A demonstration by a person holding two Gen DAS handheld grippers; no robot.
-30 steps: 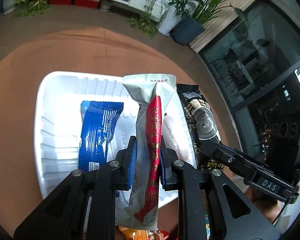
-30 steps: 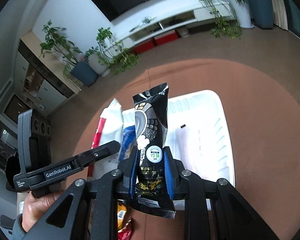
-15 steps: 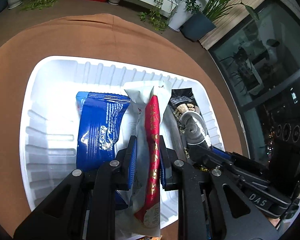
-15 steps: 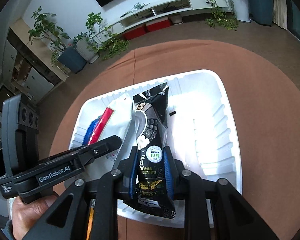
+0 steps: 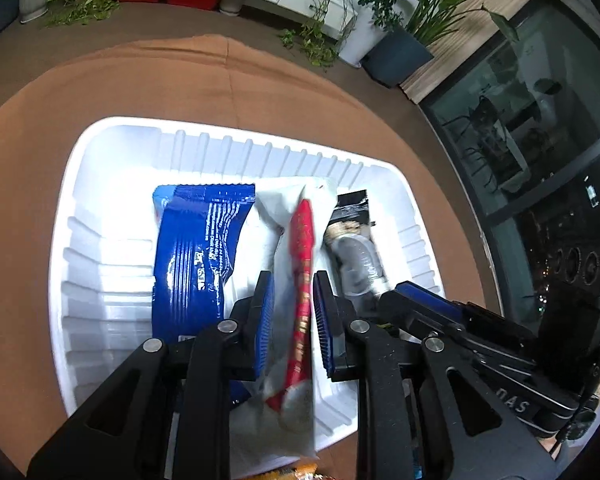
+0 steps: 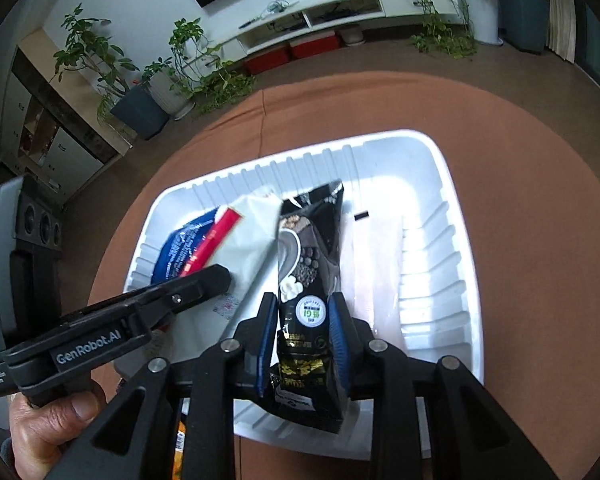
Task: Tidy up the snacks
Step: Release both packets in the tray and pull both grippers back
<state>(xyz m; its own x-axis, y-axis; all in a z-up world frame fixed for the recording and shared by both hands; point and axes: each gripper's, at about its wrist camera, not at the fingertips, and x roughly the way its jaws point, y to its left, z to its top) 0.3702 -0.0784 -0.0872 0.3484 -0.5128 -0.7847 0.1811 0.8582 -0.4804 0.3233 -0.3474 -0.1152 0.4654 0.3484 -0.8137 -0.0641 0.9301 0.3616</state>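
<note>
With a blue packet (image 5: 196, 256) already lying in the white tray (image 5: 100, 140), we had our left gripper (image 5: 294, 316) and right gripper (image 6: 302, 320) just loosening off the white-and-red packet (image 5: 300, 264) and black packet (image 6: 312, 264) there, orange snacks (image 6: 178, 444) remaining outside.

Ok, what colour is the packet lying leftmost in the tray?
Blue with white print; the left wrist view shows it best.

Both wrist views close above tray (image 5: 236, 148)

white tray (image 5: 80, 208), blue packet (image 5: 196, 256), black packet (image 6: 312, 256)
</note>
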